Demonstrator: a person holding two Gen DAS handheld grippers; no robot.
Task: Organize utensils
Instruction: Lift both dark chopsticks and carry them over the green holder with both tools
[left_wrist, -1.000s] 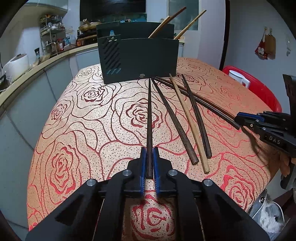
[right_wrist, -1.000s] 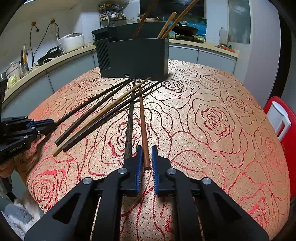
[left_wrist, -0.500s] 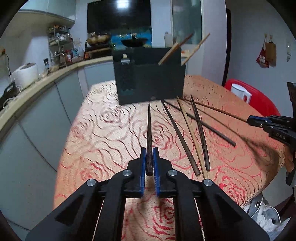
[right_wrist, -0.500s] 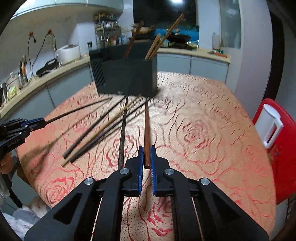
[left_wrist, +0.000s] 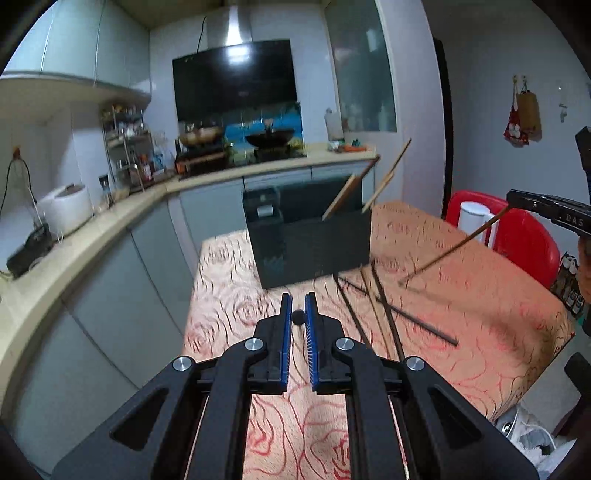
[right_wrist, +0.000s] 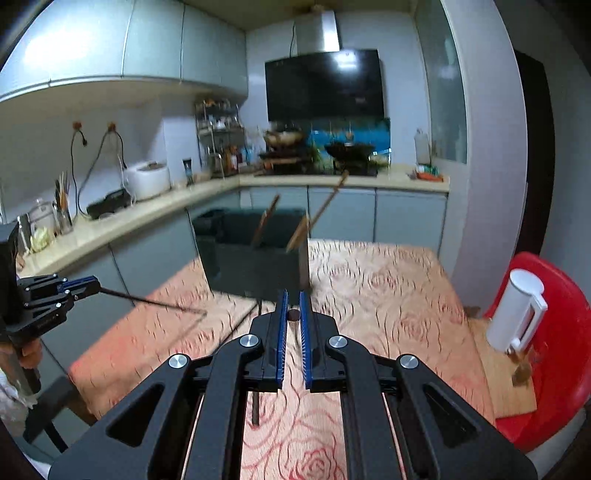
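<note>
**Both jaws clamped on chopsticks, raised over the table**

Jaws on my left gripper (left_wrist: 298, 317) closed on a dark wooden chopstick (left_wrist: 297, 316); I see it end-on between the blue pads, and in the right wrist view its shaft (right_wrist: 155, 303) points out toward 3 o'clock, above the cloth. Jaws on my right gripper (right_wrist: 293, 314) likewise pinch a reddish-brown chopstick (right_wrist: 293, 314), end-on here; from the left wrist view it slants down toward 8 o'clock from the gripper (left_wrist: 515, 202), tip in the air.

Black rectangular plastic utensil holder (left_wrist: 310, 240) stands on the rose-patterned orange tablecloth (left_wrist: 461, 295) at 12 o'clock of both cameras. Light wooden chopsticks (left_wrist: 341, 201) lean out of its right compartment, toward 1 o'clock.

Loose dark chopsticks (left_wrist: 388, 314) lie crossed on the cloth at 2 o'clock of the left gripper. Red plastic chair (right_wrist: 554, 369) with white jug (right_wrist: 517, 310) at 3 o'clock of the right gripper.
</note>
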